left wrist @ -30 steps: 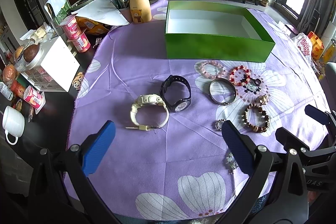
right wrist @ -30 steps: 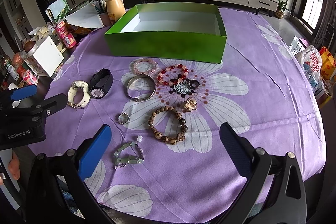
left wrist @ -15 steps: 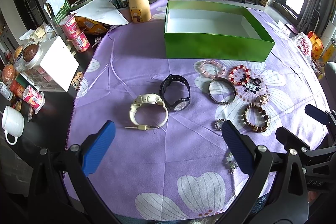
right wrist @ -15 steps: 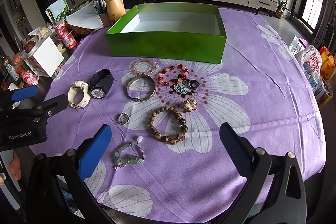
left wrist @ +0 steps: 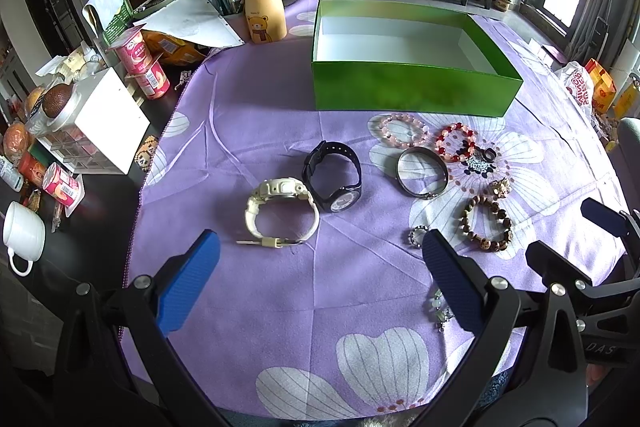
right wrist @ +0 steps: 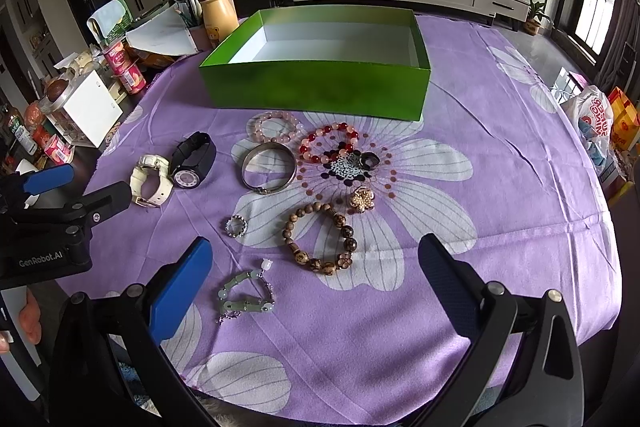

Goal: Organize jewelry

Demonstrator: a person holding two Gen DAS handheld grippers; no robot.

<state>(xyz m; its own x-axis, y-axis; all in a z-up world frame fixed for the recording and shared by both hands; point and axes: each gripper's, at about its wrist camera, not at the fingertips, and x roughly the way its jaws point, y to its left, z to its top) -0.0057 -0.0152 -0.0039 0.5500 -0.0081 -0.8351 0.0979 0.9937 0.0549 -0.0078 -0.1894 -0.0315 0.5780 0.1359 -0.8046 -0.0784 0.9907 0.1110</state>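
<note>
An empty green box (left wrist: 412,93) (right wrist: 316,89) stands at the back of the purple floral cloth. In front of it lie a white watch (left wrist: 280,213) (right wrist: 150,179), a black watch (left wrist: 334,177) (right wrist: 194,163), a metal bangle (left wrist: 422,171) (right wrist: 269,167), pink (right wrist: 276,127), red (right wrist: 330,147) and brown (right wrist: 320,239) bead bracelets, a ring (right wrist: 236,225), a brooch (right wrist: 362,199) and a jade bracelet (right wrist: 246,297). My left gripper (left wrist: 320,255) is open above the near cloth, just short of the white watch. My right gripper (right wrist: 316,259) is open, near the brown bracelet.
Left of the cloth the dark table holds a white organizer box (left wrist: 106,129), yogurt cups (left wrist: 146,67), a white mug (left wrist: 22,237), papers and a yellow bear bottle (left wrist: 264,9). Bags (right wrist: 596,123) sit off the right edge.
Both grippers have barely moved, with a very slight drift of view. Nothing on the cloth has been touched.
</note>
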